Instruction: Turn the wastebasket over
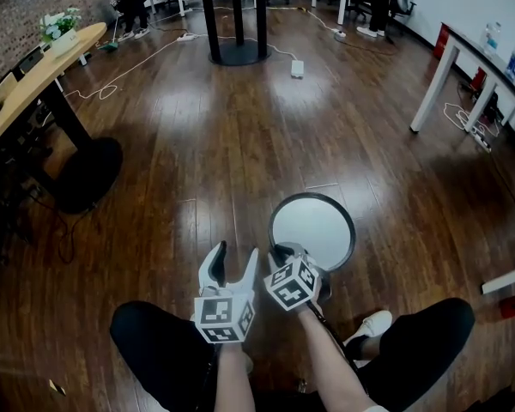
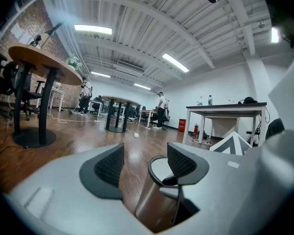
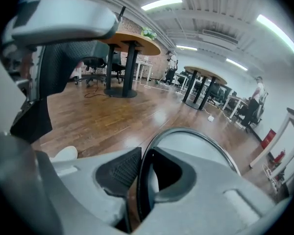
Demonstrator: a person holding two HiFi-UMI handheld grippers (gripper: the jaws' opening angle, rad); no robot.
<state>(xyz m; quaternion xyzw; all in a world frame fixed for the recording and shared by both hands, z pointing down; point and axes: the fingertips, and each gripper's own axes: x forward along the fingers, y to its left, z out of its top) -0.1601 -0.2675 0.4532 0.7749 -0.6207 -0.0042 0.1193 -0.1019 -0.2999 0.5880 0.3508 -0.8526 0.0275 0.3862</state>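
Head view shows the left gripper (image 1: 234,261) near 6 o'clock of the frame, jaws spread and holding nothing. In the left gripper view its pads stand well apart, with bare floor (image 2: 88,141) between them and the basket's shiny wall showing low at 5 o'clock, touched by neither pad. Just right of it, the right gripper (image 1: 285,252) is clamped on the basket (image 1: 313,196) at about 7 o'clock of the round rim. The right gripper view confirms this: one pad sits outside the dark rim (image 3: 196,133) and the other inside, with the thin edge pinched between them. The basket stands upright on the floor at roughly 4 o'clock from the frame's centre, mouth up, pale inside and apparently empty (its contents, if any, cannot be made out). Its long axis is vertical, so turning it over means swinging that axis through a half turn. The right gripper already has the near rim and looks set to lead the tip. From the left gripper the basket lies at about 2 o'clock, near but apart, so that hand seems free to steady the wall. A one-point pinch on a thin rim could slip or twist as the weight swings.
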